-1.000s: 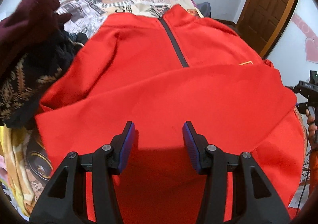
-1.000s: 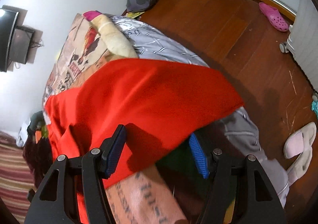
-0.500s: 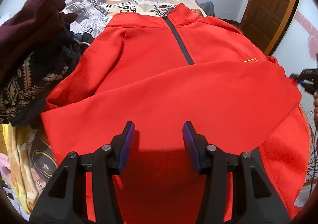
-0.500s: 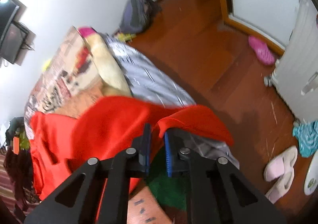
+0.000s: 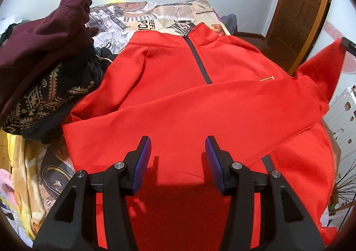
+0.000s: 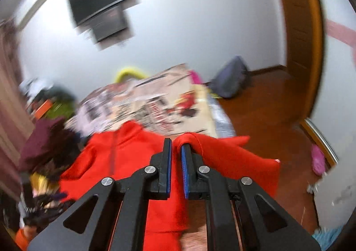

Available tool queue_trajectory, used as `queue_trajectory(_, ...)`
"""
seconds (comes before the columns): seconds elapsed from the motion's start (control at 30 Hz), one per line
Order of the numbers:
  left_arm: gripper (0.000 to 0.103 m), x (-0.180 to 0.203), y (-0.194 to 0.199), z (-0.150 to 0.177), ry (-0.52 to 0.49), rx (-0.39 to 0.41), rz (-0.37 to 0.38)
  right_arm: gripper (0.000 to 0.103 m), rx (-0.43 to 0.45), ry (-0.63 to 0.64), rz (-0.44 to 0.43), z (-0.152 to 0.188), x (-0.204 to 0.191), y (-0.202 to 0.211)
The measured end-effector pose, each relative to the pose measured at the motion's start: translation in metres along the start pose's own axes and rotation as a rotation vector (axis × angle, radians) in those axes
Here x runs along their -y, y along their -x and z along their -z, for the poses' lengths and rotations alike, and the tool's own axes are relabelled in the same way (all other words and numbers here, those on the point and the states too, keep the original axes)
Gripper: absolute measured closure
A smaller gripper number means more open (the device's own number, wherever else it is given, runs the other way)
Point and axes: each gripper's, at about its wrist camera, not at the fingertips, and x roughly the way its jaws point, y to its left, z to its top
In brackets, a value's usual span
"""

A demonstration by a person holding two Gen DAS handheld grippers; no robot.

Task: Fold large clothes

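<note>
- A red zip-neck top point(image 5: 178, 99) lies spread front-up on the bed point(image 5: 155, 15), its collar toward the far edge and its hem at the near edge under the left gripper.
- Its dark zip point(image 5: 199, 61) runs from the collar down the chest; one sleeve is folded across the body, from the right edge toward the left.
- The left gripper point(image 5: 178, 157) hangs above the lower part of the top, jaws about half apart with nothing between them, and its shadow falls on the cloth.
- The right gripper point(image 6: 175, 150) is closed on a fold of the red fabric at the top's right side; the pinched cloth point(image 5: 322, 68) stands lifted off the bed near the right edge, drawn up into a peak.
- In the right wrist view the red cloth bunches around the blue pads point(image 6: 183, 162) and drapes down on the right.
- A heap of clothes sits at the bed's left edge: a maroon garment point(image 5: 44, 35) on top, a black patterned one point(image 5: 44, 92) beneath, touching the red top's left sleeve.
- A printed bedcover point(image 5: 138, 19) shows beyond the collar.
- The right wrist view is blurred.
</note>
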Motion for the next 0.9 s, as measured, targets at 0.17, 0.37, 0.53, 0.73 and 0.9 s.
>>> queue_trajectory(0.17, 0.053, 0.001, 0.011, 0.007, -0.02, 0.01, 0.001, 0.096, -0.151, 0.106, -0.079, 0.034, -0.04, -0.043)
queue_trajectory(0.37, 0.053, 0.003, 0.019, 0.02, -0.059, 0.013, -0.011, 0.096, -0.368, 0.082, -0.125, 0.078, -0.056, -0.093)
queue_trajectory(0.53, 0.053, 0.001, 0.015, 0.028, -0.056, -0.005, -0.004, 0.095, -0.457, 0.088, -0.09, 0.097, -0.062, -0.108)
queue_trajectory(0.73, 0.053, 0.003, 0.011, 0.028, -0.043, -0.014, 0.005, 0.09, -0.51, 0.103, -0.112, 0.091, -0.062, -0.085)
queue_trajectory(0.9, 0.053, 0.009, 0.013, 0.023, -0.051, 0.003, 0.01, 0.079, -0.445, 0.078, -0.098, 0.084, -0.049, -0.058)
